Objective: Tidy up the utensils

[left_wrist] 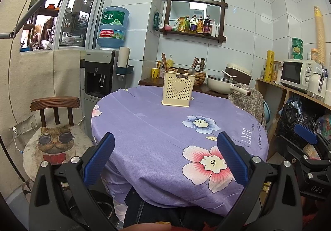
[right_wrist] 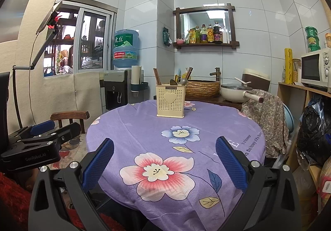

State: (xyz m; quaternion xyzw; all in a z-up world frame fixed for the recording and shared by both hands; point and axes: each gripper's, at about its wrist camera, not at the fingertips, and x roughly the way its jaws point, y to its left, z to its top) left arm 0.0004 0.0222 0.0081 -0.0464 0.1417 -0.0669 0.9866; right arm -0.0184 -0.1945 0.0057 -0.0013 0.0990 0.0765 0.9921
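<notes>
A cream perforated utensil holder (left_wrist: 178, 90) (right_wrist: 170, 100) with a heart on its front stands upright near the far edge of the round table (left_wrist: 157, 127) (right_wrist: 144, 127), which wears a purple flowered cloth. Chopsticks (right_wrist: 157, 76) and spoon heads (right_wrist: 183, 81) stick out of its top. My left gripper (left_wrist: 165, 145) is open over the table's near edge, nothing between its blue pads. My right gripper (right_wrist: 164, 148) is open too, held above the near part of the cloth, far from the holder. Each gripper shows at the edge of the other's view.
A wooden chair (left_wrist: 55, 127) with a cat cushion stands left of the table. Behind the table are a water dispenser (left_wrist: 103, 73), a woven basin (right_wrist: 202, 87), a pan (right_wrist: 235, 91) and a cloth-draped chair (right_wrist: 266, 115). Shelves with a microwave (right_wrist: 316, 69) line the right.
</notes>
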